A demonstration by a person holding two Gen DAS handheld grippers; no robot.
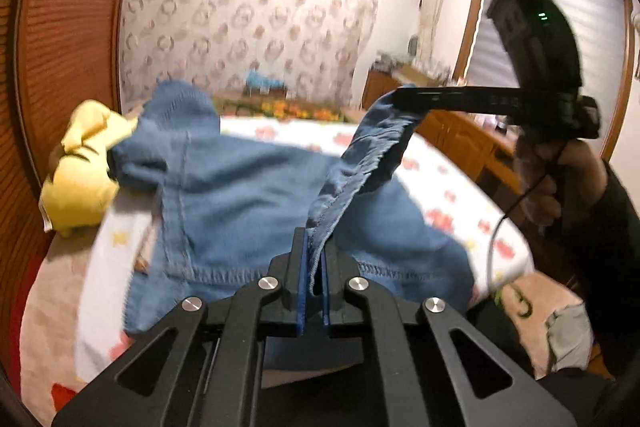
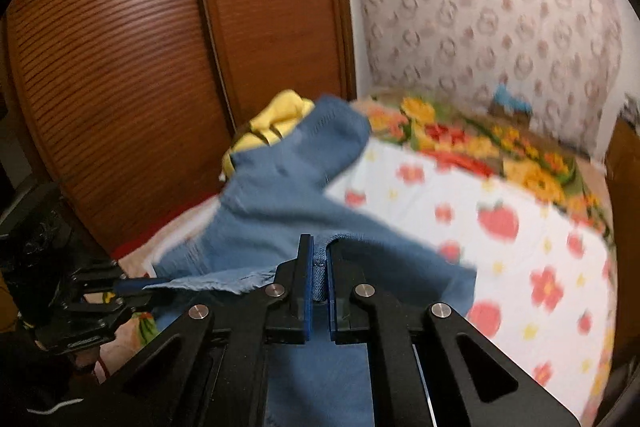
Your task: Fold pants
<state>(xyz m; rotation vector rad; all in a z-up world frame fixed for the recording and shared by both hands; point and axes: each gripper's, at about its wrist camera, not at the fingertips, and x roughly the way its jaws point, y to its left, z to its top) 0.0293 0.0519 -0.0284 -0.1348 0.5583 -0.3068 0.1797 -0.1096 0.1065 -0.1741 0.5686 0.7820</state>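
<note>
Blue denim pants lie partly spread over the bed, with one end raised. My left gripper is shut on a hemmed edge of the pants. My right gripper shows at the upper right of the left wrist view, shut on another part of the same edge and holding it lifted above the bed. In the right wrist view, my right gripper pinches the blue fabric, and my left gripper grips the cloth edge at lower left. The far pants end drapes near a yellow plush.
A yellow plush toy sits at the bed's left side against ribbed wooden wardrobe doors. The bed has a white strawberry-print sheet and a floral blanket at the far end. A wooden dresser stands to the right.
</note>
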